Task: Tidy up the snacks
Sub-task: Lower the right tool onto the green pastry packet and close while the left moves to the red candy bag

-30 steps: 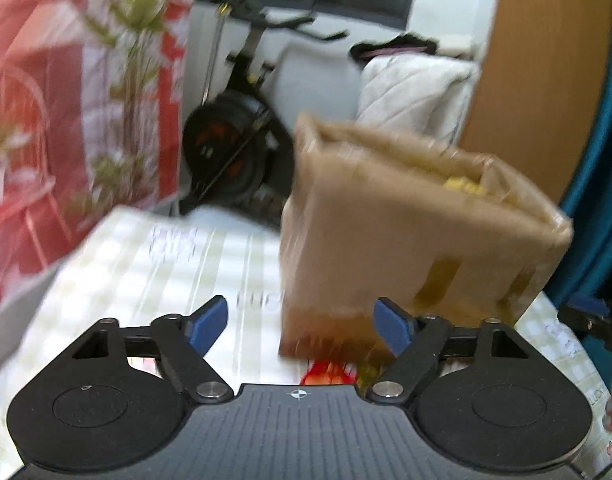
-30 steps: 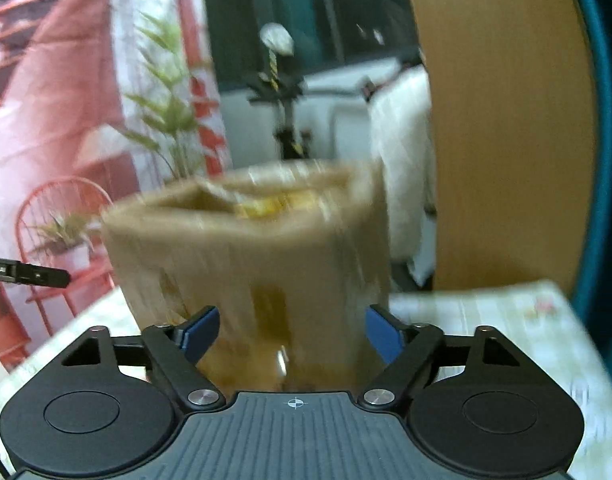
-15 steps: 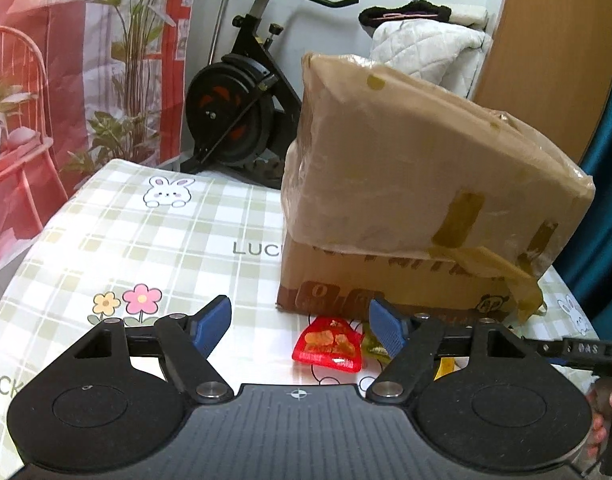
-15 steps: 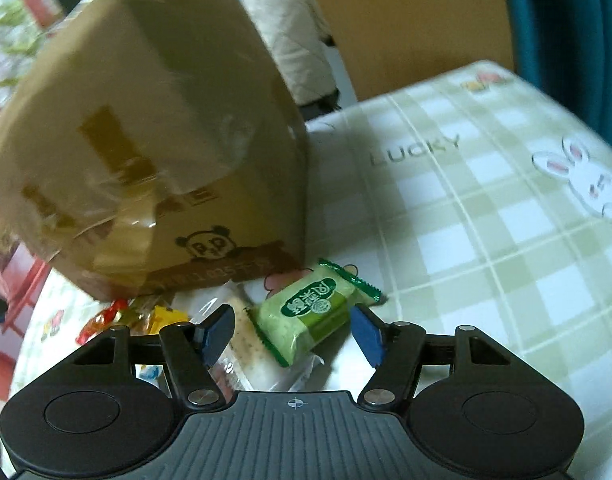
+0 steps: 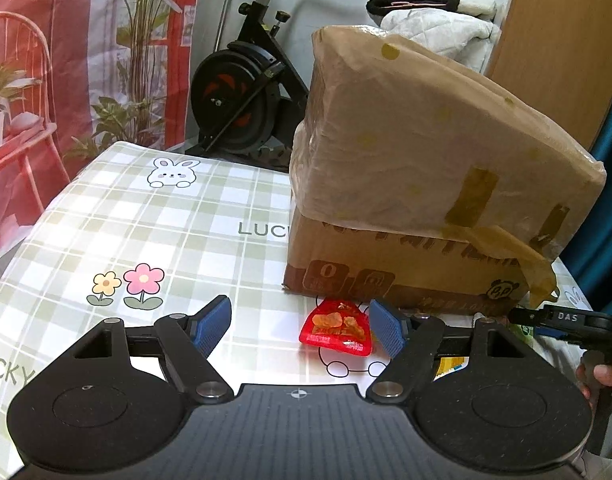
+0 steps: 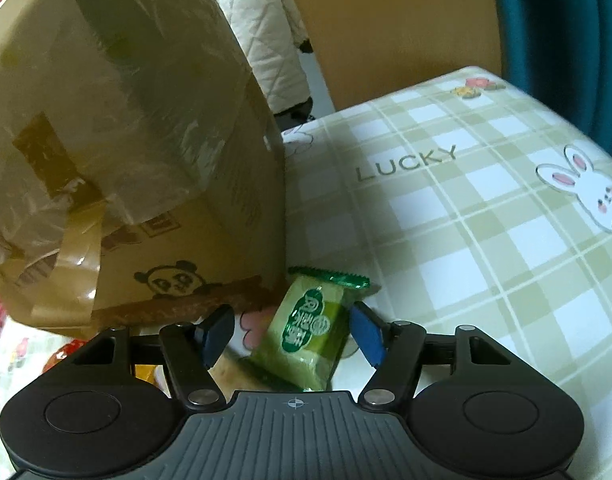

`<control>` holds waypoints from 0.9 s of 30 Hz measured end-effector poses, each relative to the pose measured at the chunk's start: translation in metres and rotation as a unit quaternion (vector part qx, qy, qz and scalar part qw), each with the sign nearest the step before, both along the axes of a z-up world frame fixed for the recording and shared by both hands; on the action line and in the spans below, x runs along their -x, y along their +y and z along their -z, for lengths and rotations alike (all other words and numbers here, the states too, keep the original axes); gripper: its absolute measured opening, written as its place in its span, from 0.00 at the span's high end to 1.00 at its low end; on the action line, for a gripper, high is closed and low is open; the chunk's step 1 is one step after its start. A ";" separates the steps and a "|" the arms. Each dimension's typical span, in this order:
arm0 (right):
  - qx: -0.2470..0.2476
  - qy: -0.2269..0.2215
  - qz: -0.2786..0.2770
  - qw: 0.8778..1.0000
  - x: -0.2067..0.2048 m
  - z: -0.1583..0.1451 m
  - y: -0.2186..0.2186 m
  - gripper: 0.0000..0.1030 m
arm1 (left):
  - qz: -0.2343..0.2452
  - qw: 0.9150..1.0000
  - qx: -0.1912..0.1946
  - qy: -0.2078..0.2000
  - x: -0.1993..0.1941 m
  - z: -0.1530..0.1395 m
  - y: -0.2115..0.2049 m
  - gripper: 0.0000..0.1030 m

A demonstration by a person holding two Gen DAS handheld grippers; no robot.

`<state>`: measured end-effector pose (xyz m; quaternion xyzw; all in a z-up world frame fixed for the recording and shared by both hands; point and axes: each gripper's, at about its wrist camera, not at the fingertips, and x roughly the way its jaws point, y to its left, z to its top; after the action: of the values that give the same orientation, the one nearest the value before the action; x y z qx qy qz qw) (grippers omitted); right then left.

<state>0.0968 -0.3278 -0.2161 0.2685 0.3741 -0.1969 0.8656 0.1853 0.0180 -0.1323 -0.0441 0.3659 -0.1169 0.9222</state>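
Two tongs are mine, one in each hand, both low over the checked surface (image 5: pixel 154 220) in front of the cardboard box (image 5: pixel 405 184). My left tongs (image 5: pixel 300 326) stand wide open with nothing between the blue pads; the red snack packet (image 5: pixel 337 328) lies flat on the cloth just beside the right-hand pad, close to the foot of the box, and I cannot tell whether that pad touches it. At the right edge of that view my right tongs (image 5: pixel 545 320) reach in near the box's corner, with part of my hand (image 5: pixel 601 376) behind them.

From the right wrist, my right tongs (image 6: pixel 292 330) straddle the green snack packet (image 6: pixel 309 332), which lies on the surface just beside the box's (image 6: pixel 138 128) near corner, one crimped end pointing away from me. The jaws have just been closing around it, with the packet between them. The right pad is at the wrapper's edge, the left pad stands a little apart from it, so the packet is not yet clamped. Under the left finger, a yellow wrapper (image 6: pixel 146 372) and a bit of red wrapper (image 6: pixel 62 354) peek out, mostly hidden.
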 end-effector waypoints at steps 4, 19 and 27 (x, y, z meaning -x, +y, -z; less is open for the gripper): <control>0.071 0.026 -0.030 0.997 -0.011 0.003 0.009 0.51 | 0.001 1.000 -0.003 0.001 0.000 0.002 0.001 0.25; 0.168 -0.019 -0.107 0.980 0.019 0.016 0.020 0.64 | 0.030 0.999 -0.018 0.022 -0.007 0.025 -0.006 0.30; 0.165 -0.025 -0.107 0.980 0.019 0.017 0.017 0.64 | 0.065 0.997 -0.041 0.023 -0.033 0.041 -0.028 0.30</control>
<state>0.0774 -0.3103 -0.2335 0.0848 0.3416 -0.1552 0.9231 0.2179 -0.0105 -0.1733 0.0155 0.3933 -0.1606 0.9052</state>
